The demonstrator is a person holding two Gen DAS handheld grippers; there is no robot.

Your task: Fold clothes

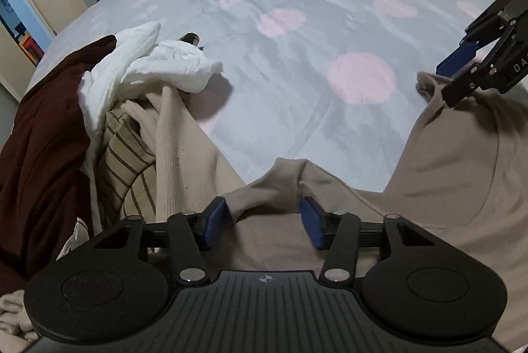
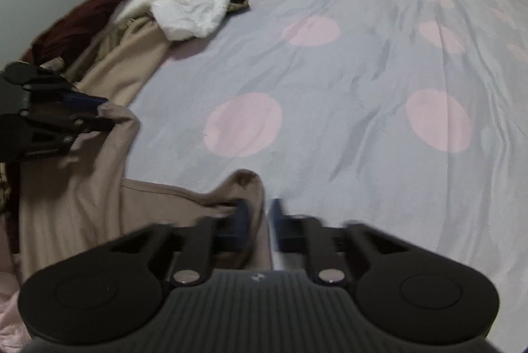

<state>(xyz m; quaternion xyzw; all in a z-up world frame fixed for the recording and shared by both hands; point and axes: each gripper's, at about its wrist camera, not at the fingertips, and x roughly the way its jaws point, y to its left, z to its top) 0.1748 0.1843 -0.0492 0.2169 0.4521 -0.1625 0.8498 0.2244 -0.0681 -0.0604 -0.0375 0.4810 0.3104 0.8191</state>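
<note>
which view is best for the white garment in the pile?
Left wrist view. The white garment is sharp there, crumpled on top of the pile, resting over the maroon garment and the striped fabric. The right wrist view shows the same white garment farther off, smaller and blurred, with the striped fabric hidden.

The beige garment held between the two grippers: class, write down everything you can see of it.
The beige garment is soft, finely ribbed knit, plain, with a stitched hem. It hangs stretched over the near edge of the spotted bed, one bunched corner pinched in the left gripper, another in the right gripper. Its left side runs towards the clothes pile.
</note>
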